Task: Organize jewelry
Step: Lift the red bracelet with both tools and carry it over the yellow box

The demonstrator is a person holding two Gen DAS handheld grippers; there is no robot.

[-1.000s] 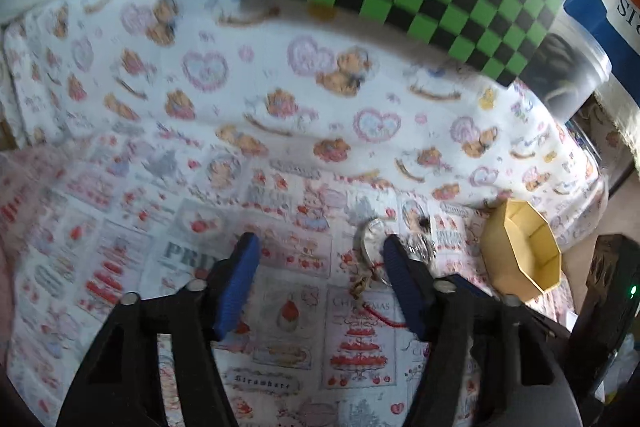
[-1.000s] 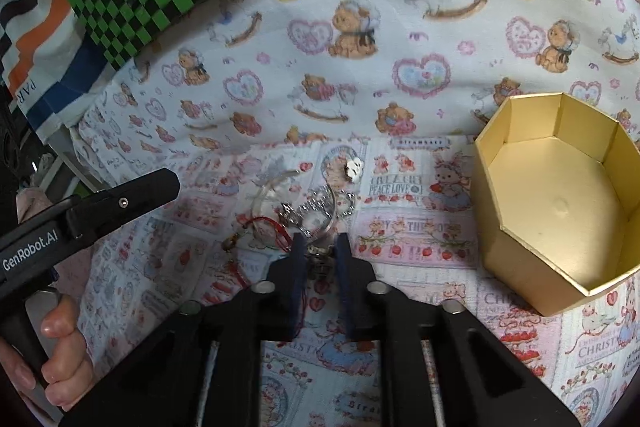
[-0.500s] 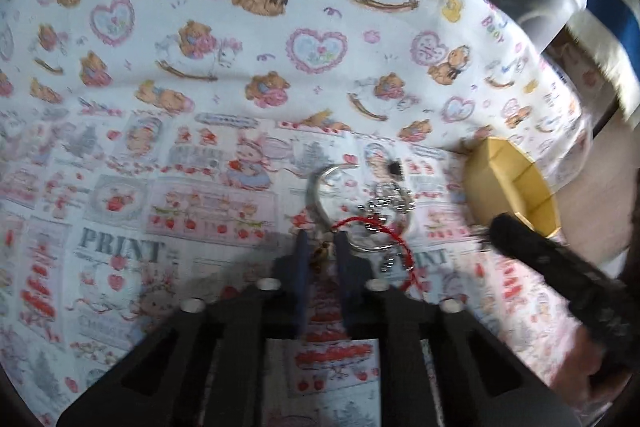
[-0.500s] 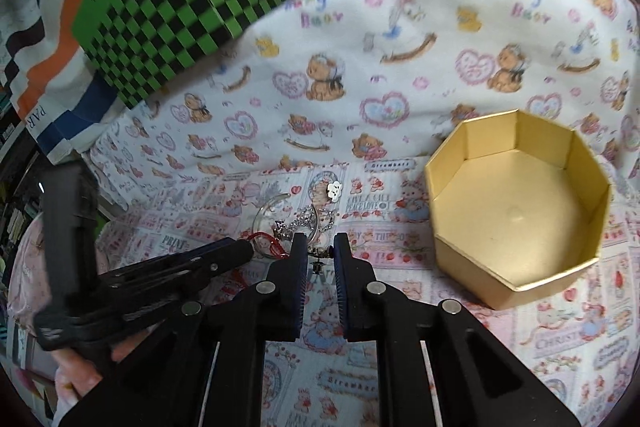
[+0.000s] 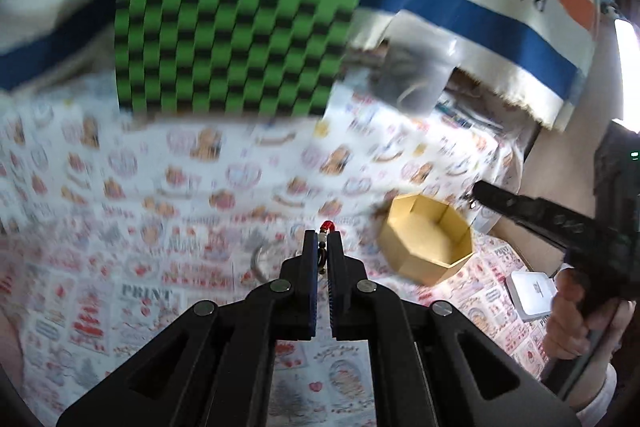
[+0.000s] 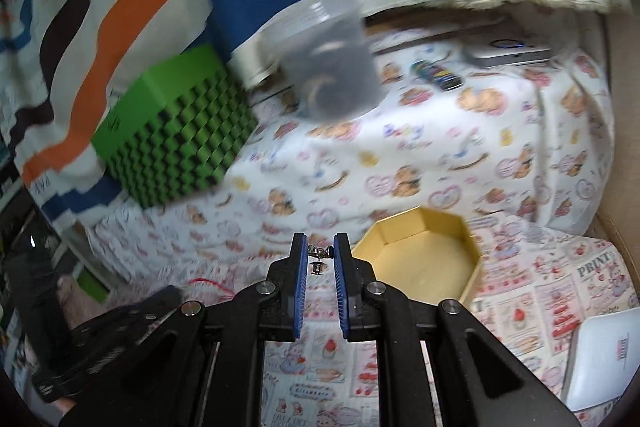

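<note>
Up front in the left wrist view, the left gripper [image 5: 323,241] is clenched on a red cord bracelet [image 5: 327,225], whose red tip shows above the blue pads and whose dark beads sit between them. A silver ring [image 5: 260,261] lies on the printed cloth [image 5: 120,187] just left of the fingers. The gold octagonal box [image 5: 426,239] sits to the right, open, with the right gripper [image 5: 478,191] near its far rim.

From the right wrist view, the right gripper [image 6: 321,246] grasps a silver chain [image 6: 318,251] stretched between its pads, a small charm hanging below. The gold box [image 6: 420,255] stands just right of the fingers. A green checkered box [image 6: 176,139] and a clear tub [image 6: 328,75] sit behind.
</note>
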